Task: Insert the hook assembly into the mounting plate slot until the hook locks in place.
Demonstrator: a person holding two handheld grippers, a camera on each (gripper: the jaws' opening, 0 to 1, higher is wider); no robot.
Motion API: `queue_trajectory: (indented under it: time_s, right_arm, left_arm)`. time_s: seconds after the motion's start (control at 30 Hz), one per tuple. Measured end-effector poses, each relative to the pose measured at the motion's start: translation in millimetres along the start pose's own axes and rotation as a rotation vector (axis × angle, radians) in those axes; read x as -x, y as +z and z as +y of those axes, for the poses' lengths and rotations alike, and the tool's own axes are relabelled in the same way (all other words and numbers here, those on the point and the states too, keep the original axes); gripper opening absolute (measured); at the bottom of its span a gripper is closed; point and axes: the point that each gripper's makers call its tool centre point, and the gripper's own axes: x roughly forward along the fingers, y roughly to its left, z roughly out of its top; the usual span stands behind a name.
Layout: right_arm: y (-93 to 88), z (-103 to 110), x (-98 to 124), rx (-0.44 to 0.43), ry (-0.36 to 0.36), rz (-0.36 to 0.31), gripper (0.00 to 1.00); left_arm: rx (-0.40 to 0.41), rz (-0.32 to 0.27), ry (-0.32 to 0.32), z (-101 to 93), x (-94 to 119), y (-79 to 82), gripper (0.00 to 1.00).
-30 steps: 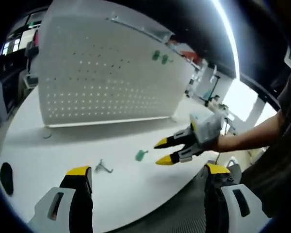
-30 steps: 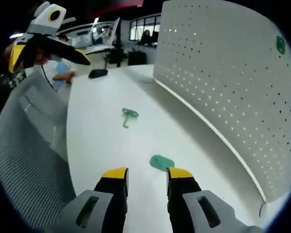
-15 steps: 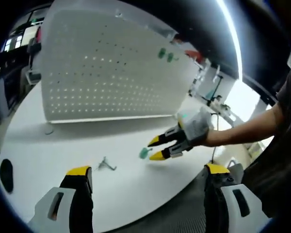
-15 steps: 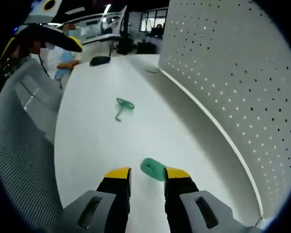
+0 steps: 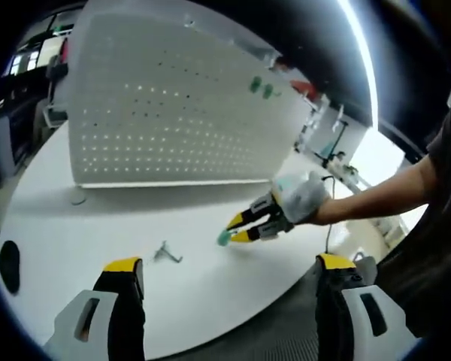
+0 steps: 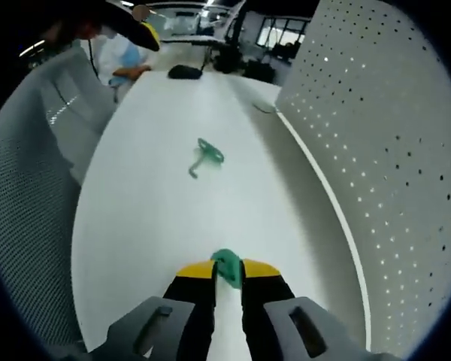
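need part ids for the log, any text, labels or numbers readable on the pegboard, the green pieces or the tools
None can be read: no print shows on the white perforated pegboard, the small green plastic piece between the right tool's jaws, or the left tool.

From the left gripper view we look from the near edge across the white worktop toward the pegboard. From the right gripper view we sit low, close, looking along the worktop beside the pegboard. Both share these two.
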Motion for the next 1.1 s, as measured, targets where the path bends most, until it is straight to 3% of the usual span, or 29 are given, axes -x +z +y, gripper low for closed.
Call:
queue_trajectory:
  time_s: [0.1, 0.3, 0.37, 0.73, 0.9, 1.1]
  right_arm:
    - [-1.1, -1.3, -0.7, 0.027, -0.001, 0.012, 0.06]
    - [3.8, -5.1, 2.1, 0.003, -0.015, -0.003, 0.01]
    - [2.8, -5.0, 2.8, -0.065, -0.011, 0.003, 0.0]
    - [0.9, -10.8, 5.2, -0.182, -0.042, -0.003, 0.0]
    - [5.9, -26.5, 12.7, -0.341, -0.092, -0.058, 0.0]
    - [6.6, -38.9, 18.5, -0.448, -0.13, -0.089, 0.0]
  left_arm:
    - [0.003, -0.002, -0.002, -0.6, -0.5, 1.1, 0.96]
    - [0.007, 0.0, -0.002, -0.4, -1.0, 0.9, 0.95]
    - [0.008, 0.001, -0.004, -0.7, -1.2, 0.5, 0.95]
    - [0.005, -0.002, -0.009, -1.5, -0.5, 1.9, 0.95]
    - [0.006, -0.013, -0.007, -0.5, 1.0, 4.1, 0.95]
    - [-0.003, -0.027, -0.014, -4.3, 2.9, 8.4, 0.95]
